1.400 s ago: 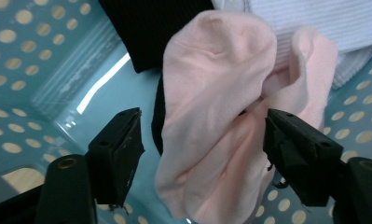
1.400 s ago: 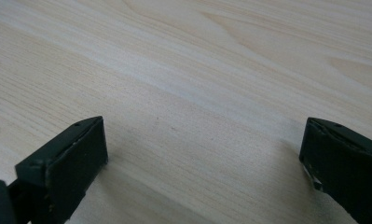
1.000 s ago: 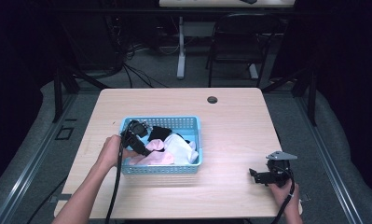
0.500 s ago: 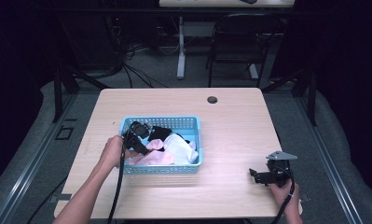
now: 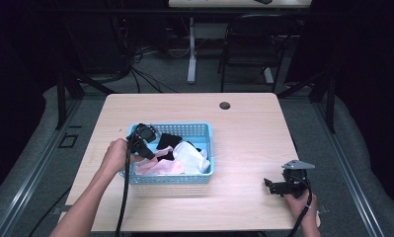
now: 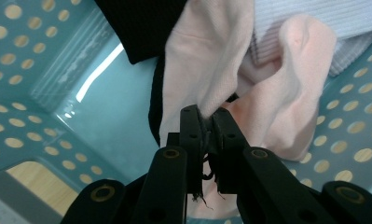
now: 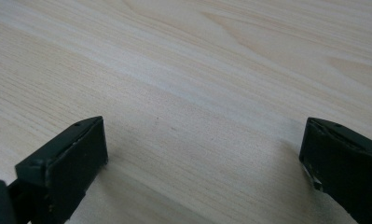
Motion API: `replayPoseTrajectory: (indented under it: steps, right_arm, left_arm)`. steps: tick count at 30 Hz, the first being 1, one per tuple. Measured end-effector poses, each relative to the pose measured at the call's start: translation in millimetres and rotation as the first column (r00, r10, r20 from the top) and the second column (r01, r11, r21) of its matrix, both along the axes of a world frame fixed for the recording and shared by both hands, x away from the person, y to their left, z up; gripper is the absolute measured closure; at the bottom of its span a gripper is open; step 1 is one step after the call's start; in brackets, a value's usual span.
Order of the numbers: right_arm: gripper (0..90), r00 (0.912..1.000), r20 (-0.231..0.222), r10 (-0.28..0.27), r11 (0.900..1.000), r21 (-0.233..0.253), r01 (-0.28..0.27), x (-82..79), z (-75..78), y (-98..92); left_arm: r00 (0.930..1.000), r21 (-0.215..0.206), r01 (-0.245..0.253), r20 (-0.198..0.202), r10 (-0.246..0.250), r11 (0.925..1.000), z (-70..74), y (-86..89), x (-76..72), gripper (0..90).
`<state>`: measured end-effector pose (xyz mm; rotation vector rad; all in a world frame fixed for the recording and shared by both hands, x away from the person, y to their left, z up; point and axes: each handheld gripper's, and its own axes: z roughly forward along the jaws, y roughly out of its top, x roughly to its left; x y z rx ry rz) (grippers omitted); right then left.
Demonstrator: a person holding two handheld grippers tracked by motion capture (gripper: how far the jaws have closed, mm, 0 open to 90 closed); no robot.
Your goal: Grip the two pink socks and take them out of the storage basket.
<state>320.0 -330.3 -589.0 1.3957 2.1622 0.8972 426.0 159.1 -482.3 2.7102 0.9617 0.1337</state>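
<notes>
Currently the left hand-held gripper [image 5: 152, 148] sits inside the blue basket [image 5: 204, 132], at its left end, jaws pinched together on a fold of the pink cloth [image 6: 272, 93]. In the left gripper view, the pink cloth bunches just ahead of the jaws, with frayed threads showing between them. A black cloth [image 6: 141, 28] lies over the pink one at the top, and a second dark edge runs down its left side. A white ribbed cloth [image 6: 323, 18] overlaps the pink cloth at upper right. All 3 cloths crowd the basket's middle and right; the perforated floor is bare at the left of that view.

Right hand-held gripper [image 5: 274, 185] rests low over the worktop [image 5: 244, 118] near the front right corner, well apart from the basket, jaws wide apart with bare wood grain between them. Its grey plate [image 5: 298, 164] faces up.

1 dark round grommet [image 5: 225, 105] sits near the worktop's far edge. A chair [image 5: 249, 49] stands on the floor beyond the worktop.
</notes>
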Motion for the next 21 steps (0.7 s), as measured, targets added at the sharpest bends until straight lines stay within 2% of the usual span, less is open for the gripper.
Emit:
replayPoseTrajectory:
  steps: [14,16,21]
  right_arm:
    - [0.3,1.0,-0.001,0.002,1.0,0.0,-0.002,0.1,0.1,-0.1]
    - [0.3,1.0,-0.001,-0.001,1.0,0.003,0.001,-0.1,0.0,0.2]
    - [0.3,1.0,0.002,-0.002,1.0,0.0,0.002,0.0,-0.1,0.1]
  left_arm:
    - [0.9991,0.031,0.015,0.04,-0.016,0.9994,26.0,-3.7,2.8,83.7]
    - [0.9987,0.046,0.014,0.049,-0.016,0.9988,30.8,-4.5,3.3,83.7]
    - [0.9978,0.046,0.013,0.064,-0.016,0.9988,39.3,-4.2,4.0,83.8]
